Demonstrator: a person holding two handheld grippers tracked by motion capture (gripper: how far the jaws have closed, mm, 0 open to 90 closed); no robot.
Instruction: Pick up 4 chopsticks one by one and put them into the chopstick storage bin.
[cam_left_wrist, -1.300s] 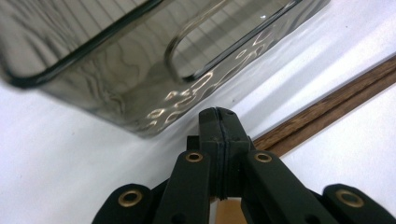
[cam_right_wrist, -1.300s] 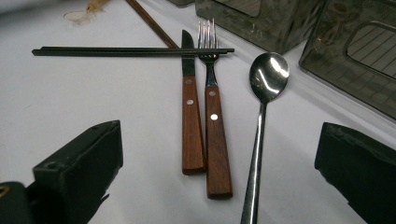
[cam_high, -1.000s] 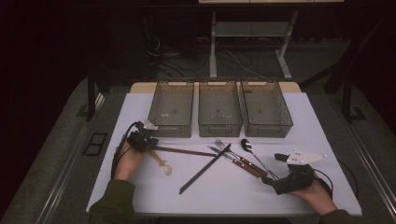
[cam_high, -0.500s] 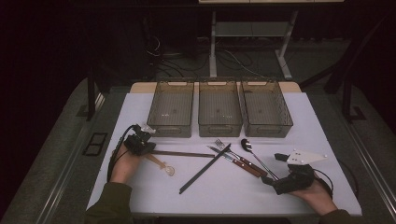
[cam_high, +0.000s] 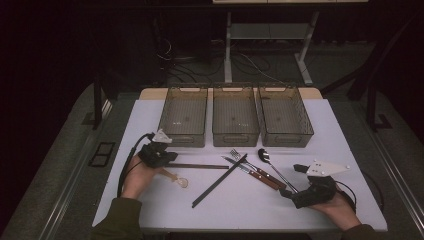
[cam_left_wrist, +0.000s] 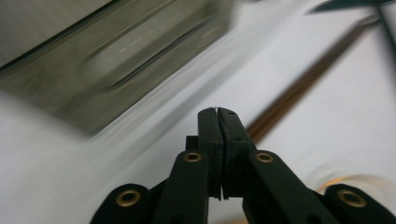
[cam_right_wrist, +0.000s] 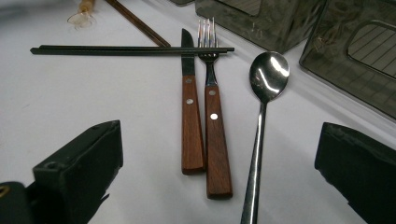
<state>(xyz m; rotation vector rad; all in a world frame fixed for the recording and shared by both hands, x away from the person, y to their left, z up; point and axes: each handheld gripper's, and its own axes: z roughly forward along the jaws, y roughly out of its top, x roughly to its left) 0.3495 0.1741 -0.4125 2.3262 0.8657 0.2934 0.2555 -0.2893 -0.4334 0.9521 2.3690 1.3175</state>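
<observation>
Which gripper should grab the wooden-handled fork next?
Right. The right gripper stands open, facing the fork just ahead; the left gripper is shut, over by the brown chopsticks.

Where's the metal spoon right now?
In the high view the spoon lies on the white table, right of centre, just right of the wooden-handled fork and in front of the right-hand bin, near the right gripper.
</observation>
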